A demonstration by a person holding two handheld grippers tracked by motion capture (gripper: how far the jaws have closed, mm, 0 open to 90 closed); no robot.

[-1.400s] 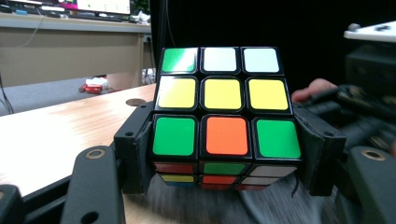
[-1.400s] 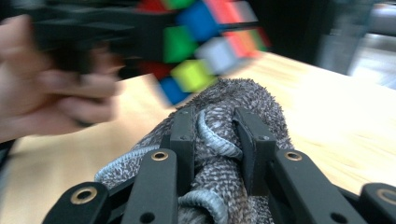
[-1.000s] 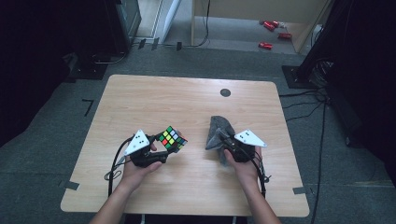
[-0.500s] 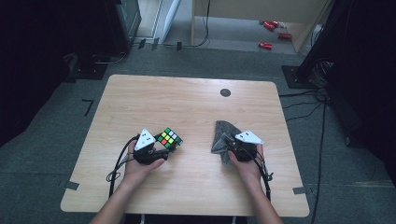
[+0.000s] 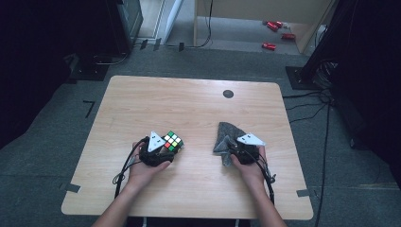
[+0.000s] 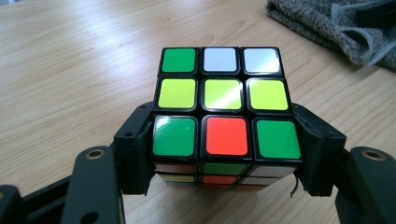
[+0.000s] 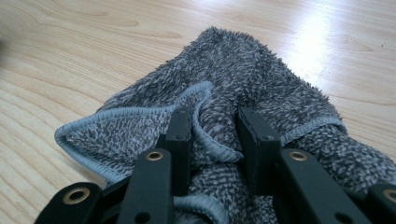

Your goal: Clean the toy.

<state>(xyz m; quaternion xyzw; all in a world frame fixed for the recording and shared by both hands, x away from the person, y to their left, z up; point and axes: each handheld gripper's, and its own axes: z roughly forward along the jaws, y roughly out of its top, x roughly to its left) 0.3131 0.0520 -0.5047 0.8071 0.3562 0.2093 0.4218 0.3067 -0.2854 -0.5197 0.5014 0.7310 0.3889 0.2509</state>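
A scrambled Rubik's cube (image 5: 173,141) (image 6: 223,116) rests on the wooden table (image 5: 189,104), left of centre. My left gripper (image 5: 163,150) (image 6: 224,154) is shut on it, its black pads (image 6: 135,149) pressing the cube's two sides. To the right lies a crumpled grey towel (image 5: 227,137) (image 7: 243,93). My right gripper (image 5: 231,151) (image 7: 212,135) is shut on a raised fold of that towel, with the hemmed edge bunched between the jaws. The towel also shows at the top right of the left gripper view (image 6: 336,23).
A small black round disc (image 5: 228,93) sits near the table's far edge. Cables trail from both grippers toward the near edge. Beyond the table are a dark cabinet (image 5: 118,23), a wooden frame and red items (image 5: 269,46) on the grey floor.
Both hands have shifted slightly toward the near edge of the table, carrying the cube and the towel with them. Both grips are unchanged.
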